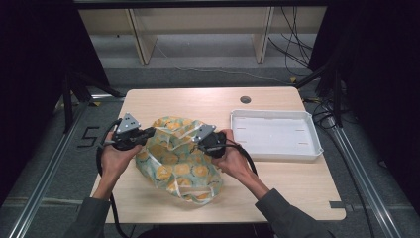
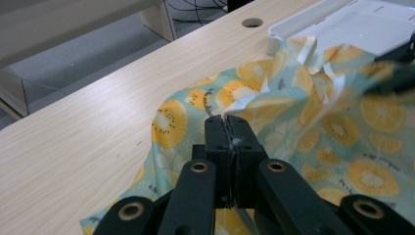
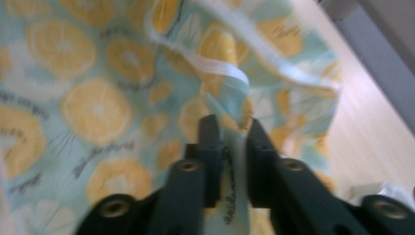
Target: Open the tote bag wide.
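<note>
Black jaws of the left claw (image 2: 227, 128) are closed on an edge of the fruit-print cloth bag (image 1: 179, 157), which lies crumpled in the middle of the wooden desk (image 1: 148, 101). On its other side, the right claw (image 3: 230, 128) pinches a fold of the same fabric. Both grips seem done; spreading or lifting is left. A white tray (image 1: 275, 133) waits beside, and grey floor (image 1: 208, 54) with cables lies behind.

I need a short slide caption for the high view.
Both grippers, left and right, pinch a fruit-print cloth bag beside a white tray.
</note>
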Demonstrator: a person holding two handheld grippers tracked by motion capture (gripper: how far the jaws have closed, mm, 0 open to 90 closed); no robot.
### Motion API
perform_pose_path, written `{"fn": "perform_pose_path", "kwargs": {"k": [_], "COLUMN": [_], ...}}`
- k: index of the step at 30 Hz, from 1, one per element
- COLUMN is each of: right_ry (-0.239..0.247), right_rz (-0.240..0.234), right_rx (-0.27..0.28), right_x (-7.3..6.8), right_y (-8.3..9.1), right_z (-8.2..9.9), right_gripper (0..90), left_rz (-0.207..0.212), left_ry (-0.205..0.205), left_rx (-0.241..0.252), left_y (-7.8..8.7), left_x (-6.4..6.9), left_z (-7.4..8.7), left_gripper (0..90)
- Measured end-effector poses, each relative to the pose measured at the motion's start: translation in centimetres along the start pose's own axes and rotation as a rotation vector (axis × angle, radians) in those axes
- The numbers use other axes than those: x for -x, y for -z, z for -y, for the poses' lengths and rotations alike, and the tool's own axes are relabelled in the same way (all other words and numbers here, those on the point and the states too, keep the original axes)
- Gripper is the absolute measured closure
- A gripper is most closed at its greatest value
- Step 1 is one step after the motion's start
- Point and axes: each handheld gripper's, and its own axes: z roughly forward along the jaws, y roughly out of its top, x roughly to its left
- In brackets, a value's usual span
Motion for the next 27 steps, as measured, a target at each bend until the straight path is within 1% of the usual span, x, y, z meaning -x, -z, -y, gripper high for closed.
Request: {"fn": "perform_pose_path", "kwargs": {"k": [1,2,3,4,5,6,7,8,9,11,12,13,14,15,16,17,18,19,20,21,22,23,24,25,27], "right_ry": [0.002,-0.011,-0.018,-0.047,-0.061,-0.066,-0.079,-0.101,-0.108,-0.108,-0.123,-0.12,-0.131,-0.134,-0.132,-0.128,-0.134,-0.139,-0.141,-0.138,-0.139,-0.138,-0.142,-0.15,-0.149], "right_rz": [0.009,0.004,-0.006,-0.04,-0.037,-0.032,-0.033,-0.049,-0.051,-0.037,-0.05,-0.049,-0.045,-0.036,-0.031,-0.032,-0.02,-0.025,-0.025,-0.031,-0.029,-0.027,-0.033,-0.036,-0.039], "right_rx": [0.014,0.023,0.036,0.068,0.082,0.095,0.111,0.131,0.128,0.136,0.148,0.148,0.143,0.141,0.143,0.142,0.146,0.146,0.146,0.147,0.151,0.154,0.157,0.156,0.159], "right_x": [0.4,1.0,1.4,2.1,2.6,3.3,3.8,4.4,4.8,5.4,5.7,6.0,6.2,6.3,6.5,6.7,6.8,6.8,6.8,6.8,6.8,6.8,6.8,6.8,6.9], "right_y": [0.1,0.3,0.4,0.7,0.8,0.9,1.0,1.0,1.1,0.9,0.8,0.7,0.6,0.6,0.5,0.5,0.5,0.5,0.5,0.5,0.4,0.4,0.4,0.5,0.7], "right_z": [-0.2,-0.7,-1.1,-1.6,-1.9,-2.3,-2.7,-3.3,-3.5,-4.2,-4.5,-4.7,-5.1,-5.2,-5.4,-5.5,-5.6,-5.6,-5.7,-5.7,-5.7,-5.7,-5.7,-5.7,-5.8], "right_gripper": [89.5,90.0,90.0,90.0,90.0,90.0,90.0,90.0,90.0,90.0,90.0,90.0,90.0,90.0,90.0,90.0,90.0,90.0,90.0,90.0,90.0,90.0,90.0,90.0,90.0], "left_rz": [0.001,0.002,0.018,0.013,0.018,0.004,0.01,0.009,0.013,-0.014,-0.031,-0.053,-0.067,-0.082,-0.09,-0.108,-0.122,-0.118,-0.108,-0.11,-0.125,-0.136,-0.15,-0.177,-0.191], "left_ry": [0.015,0.018,0.009,0.041,0.037,0.04,0.019,0.024,0.012,-0.008,-0.046,-0.022,-0.017,-0.013,-0.021,-0.012,-0.015,-0.038,-0.066,-0.084,-0.105,-0.138,-0.151,-0.15,-0.182], "left_rx": [0.001,-0.002,-0.018,-0.019,-0.036,-0.044,-0.052,-0.056,-0.073,-0.101,-0.134,-0.111,-0.109,-0.093,-0.082,-0.061,-0.061,-0.066,-0.082,-0.084,-0.105,-0.149,-0.182,-0.204,-0.258], "left_y": [0.0,0.0,0.0,0.0,0.0,0.0,0.0,0.1,0.3,0.8,1.5,1.9,2.4,3.1,3.5,3.9,4.2,4.3,4.1,3.5,2.7,1.9,1.2,-0.2,-1.9], "left_x": [-0.3,-0.4,-0.8,-0.7,-0.9,-1.0,-1.2,-1.1,-1.0,-0.3,-0.2,0.4,0.7,1.2,1.4,2.0,2.7,3.4,4.2,4.8,5.4,5.7,5.9,6.1,6.0], "left_z": [0.3,0.5,0.9,1.1,1.5,1.7,2.1,2.2,2.3,2.2,2.1,1.9,1.8,1.6,1.5,1.3,1.2,1.1,1.0,1.1,1.2,1.2,1.3,1.5,1.7], "left_gripper": [87.3,86.8,85.7,82.7,80.4,77.2,74.3,68.6,63.7,51.2,47.1,42.5,38.0,35.1,34.0,34.8,35.6,35.9,36.3,36.2,34.8,32.7,31.6,30.9,28.2]}}
